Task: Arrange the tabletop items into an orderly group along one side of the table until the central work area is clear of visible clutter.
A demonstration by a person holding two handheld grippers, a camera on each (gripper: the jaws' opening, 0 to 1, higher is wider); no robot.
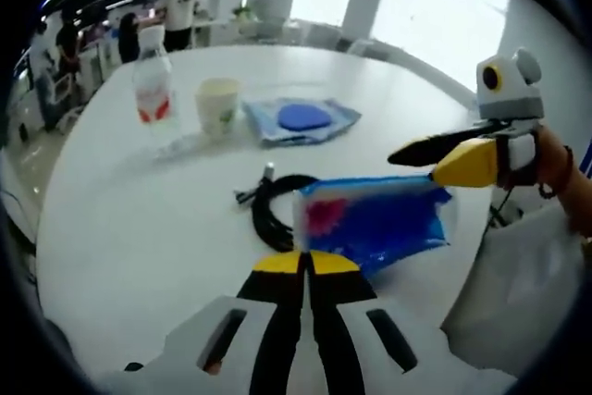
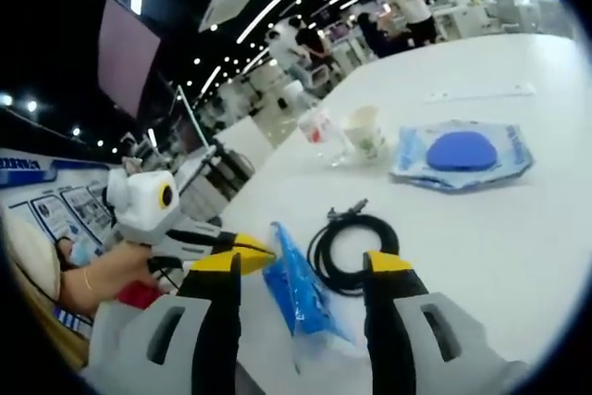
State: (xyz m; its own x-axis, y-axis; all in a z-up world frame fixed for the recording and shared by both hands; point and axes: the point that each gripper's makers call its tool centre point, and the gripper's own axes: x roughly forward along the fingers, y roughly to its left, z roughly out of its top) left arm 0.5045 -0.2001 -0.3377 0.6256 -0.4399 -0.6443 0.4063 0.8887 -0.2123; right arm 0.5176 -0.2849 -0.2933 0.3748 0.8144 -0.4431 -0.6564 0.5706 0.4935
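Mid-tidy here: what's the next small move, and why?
Probably close the right tool on the blue packet: its jaws stand open on either side of it, while the left tool looks shut on the packet's other end. Then both could carry it toward the cup and bottle.

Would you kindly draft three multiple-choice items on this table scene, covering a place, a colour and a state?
1. The coiled black cable lies: A beside the blue packet; B inside the paper cup; C under the bottle.
2. The round pad in the clear pouch is: A red; B blue; C green.
3. The right gripper is: A shut on the cup; B open; C shut on the cable.

Answers: 1 A, they lie side by side; 2 B, plainly blue; 3 B, its jaws stand apart.
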